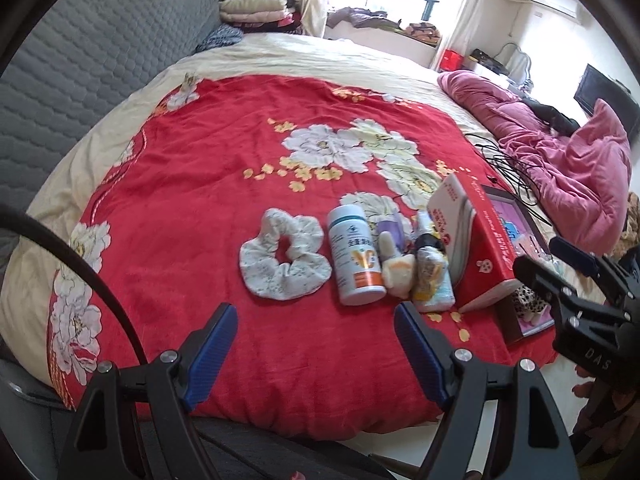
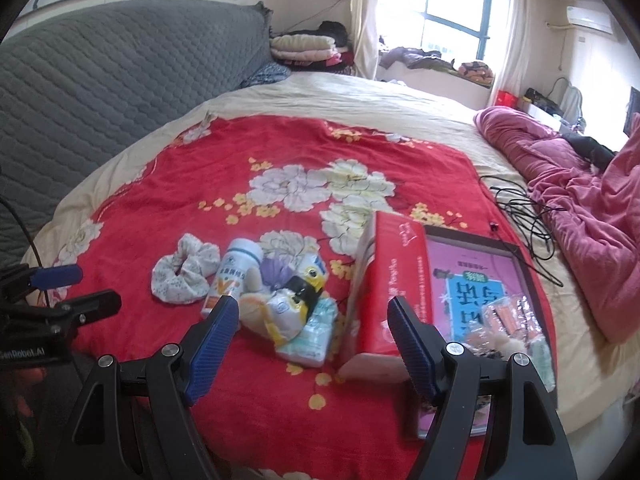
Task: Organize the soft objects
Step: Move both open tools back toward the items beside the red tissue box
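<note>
Trouble is being risked: both the left gripper (image 1: 314, 322) and right gripper (image 2: 313, 316) are being held apart, empty, and the bottle (image 1: 355, 255) is lying touching the scrunchie (image 1: 285, 260), easily rolled.

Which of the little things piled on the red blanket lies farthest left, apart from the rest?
The white scrunchie, a fabric ring left of the white bottle; the others huddle together.

I read "DAS" on the right claw (image 1: 576, 264) body and "GenRobot.AI" on the left claw (image 2: 68, 284) body. Chinese print on the bottle (image 1: 356, 256) and box (image 2: 384, 280) stays unreadable to me.
</note>
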